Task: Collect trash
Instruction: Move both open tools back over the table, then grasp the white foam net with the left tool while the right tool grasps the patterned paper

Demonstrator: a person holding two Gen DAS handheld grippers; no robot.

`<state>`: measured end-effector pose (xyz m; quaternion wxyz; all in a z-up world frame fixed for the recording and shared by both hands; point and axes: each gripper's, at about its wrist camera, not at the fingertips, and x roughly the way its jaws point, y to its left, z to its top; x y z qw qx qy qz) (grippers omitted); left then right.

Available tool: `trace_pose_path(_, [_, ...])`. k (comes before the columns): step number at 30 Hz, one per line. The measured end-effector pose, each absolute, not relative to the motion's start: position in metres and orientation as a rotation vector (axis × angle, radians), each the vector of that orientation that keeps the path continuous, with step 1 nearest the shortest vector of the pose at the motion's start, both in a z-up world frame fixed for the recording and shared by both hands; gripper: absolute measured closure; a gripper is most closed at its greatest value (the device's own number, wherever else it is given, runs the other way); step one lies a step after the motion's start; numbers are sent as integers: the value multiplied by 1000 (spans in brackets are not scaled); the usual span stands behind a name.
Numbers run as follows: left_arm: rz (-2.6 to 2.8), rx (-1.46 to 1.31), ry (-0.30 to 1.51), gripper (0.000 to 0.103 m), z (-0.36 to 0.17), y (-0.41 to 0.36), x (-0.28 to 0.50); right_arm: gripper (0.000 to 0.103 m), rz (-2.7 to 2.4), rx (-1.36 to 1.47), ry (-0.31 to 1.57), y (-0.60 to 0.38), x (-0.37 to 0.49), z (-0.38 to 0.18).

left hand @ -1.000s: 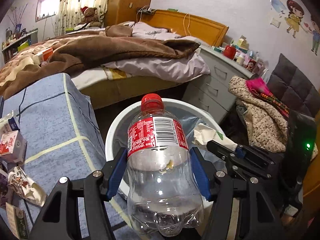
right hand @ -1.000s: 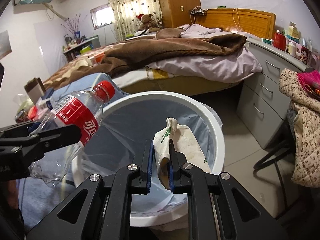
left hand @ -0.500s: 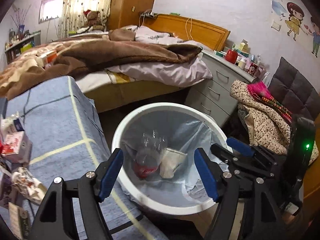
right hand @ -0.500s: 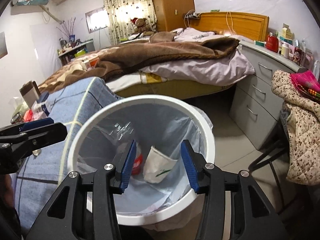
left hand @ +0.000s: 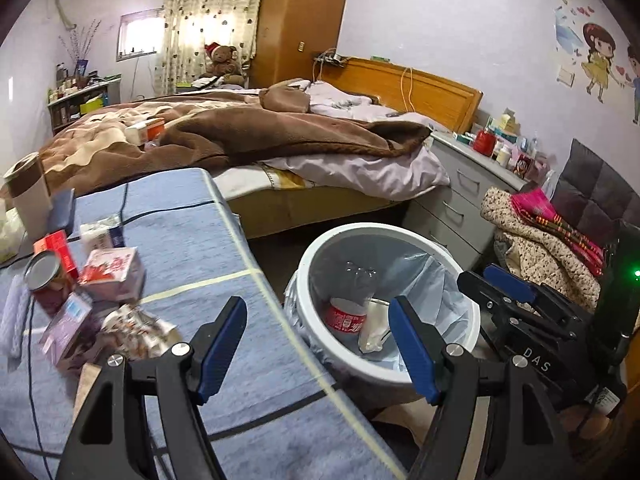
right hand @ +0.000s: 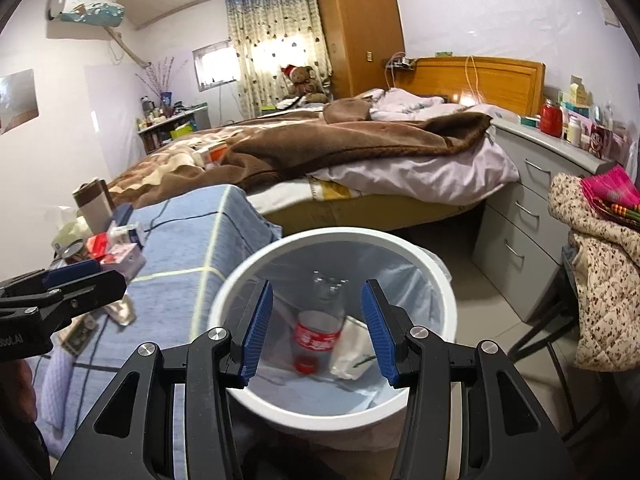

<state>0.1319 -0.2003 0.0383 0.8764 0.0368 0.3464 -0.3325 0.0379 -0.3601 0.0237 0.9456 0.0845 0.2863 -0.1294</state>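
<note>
Bottle (right hand: 318, 330) in bin (right hand: 420, 254) under right tongs (right hand: 318, 330) | both tongs spread, left tongs (left hand: 316, 350) empty

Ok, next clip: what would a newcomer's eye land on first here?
The white trash bin on the floor beside the blue-covered table, with a clear red-labelled bottle lying cap-down inside it next to a crumpled white wrapper. Both grippers, left and right, have their jaws wide apart and empty. Leftover cartons crowd the table's far-left part.

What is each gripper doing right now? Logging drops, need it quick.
Left gripper: open, holding nothing.
Right gripper: open, holding nothing, above the trash bin.
</note>
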Motion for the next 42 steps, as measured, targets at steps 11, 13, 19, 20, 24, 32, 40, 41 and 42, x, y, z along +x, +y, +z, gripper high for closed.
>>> trace_pose_path(11, [-552,59,676,27,40,-135,115,52,-168,133,561,-315,42,24])
trace_pose_path(13, [-533,43,680,26,37,-120,112,42,-142,123,555,-305,44,23])
trace_pose_path(19, [-466,46,679,22,27,-82,99,37,-84,126,551,-283,49,20])
trace_pose_path(20, [-454,40,688,22,24,-75,98,37,-81,126,553,-280,51,19])
trace_pose_path(24, [-405,6,720,22,11,-50,95,37,-47,122,568,-267,58,13])
trace_pose_path(32, [-356,-41,801,22,-19,-18,87,37,29,90,620,-240,77,2])
trace_pose_path(40, [-354,-69,883,22,-44,-14,86,37,103,37,695,-222,101,-15])
trace_pose_path(41, [-352,-70,891,22,-47,-14,86,37,114,36,703,-222,105,-17])
trace_pose_path(42, [-344,-78,899,22,-50,-13,87,37,116,37,721,-221,111,-19])
